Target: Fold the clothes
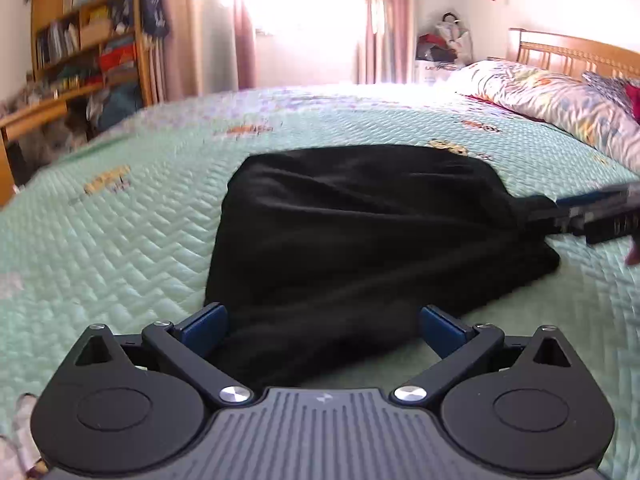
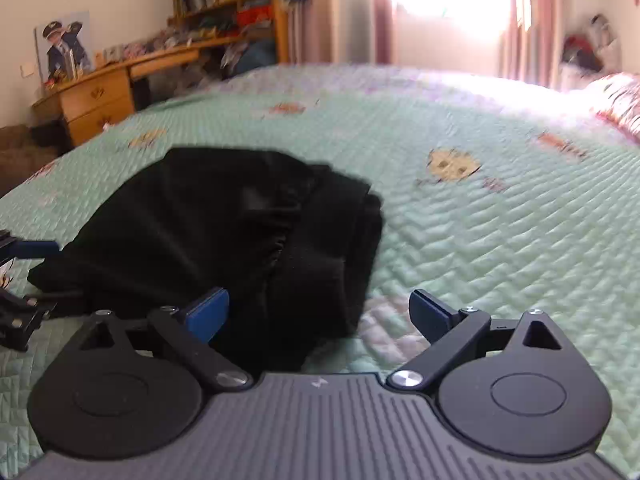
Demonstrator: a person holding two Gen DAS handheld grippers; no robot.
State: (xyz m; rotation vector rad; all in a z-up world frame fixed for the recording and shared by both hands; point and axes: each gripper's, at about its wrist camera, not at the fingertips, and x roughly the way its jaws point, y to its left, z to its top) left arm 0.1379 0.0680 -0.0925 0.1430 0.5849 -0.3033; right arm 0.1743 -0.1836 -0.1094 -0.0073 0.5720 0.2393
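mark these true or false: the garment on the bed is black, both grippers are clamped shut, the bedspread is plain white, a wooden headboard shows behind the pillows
1. The garment on the bed is black. True.
2. Both grippers are clamped shut. False: the left gripper and the right gripper each have their jaws spread wide, with nothing pinched between them.
3. The bedspread is plain white. False: it is pale green, quilted, with small printed motifs.
4. A wooden headboard shows behind the pillows. True.

Black garment [image 2: 224,236] bunched on green quilt [image 2: 480,240].
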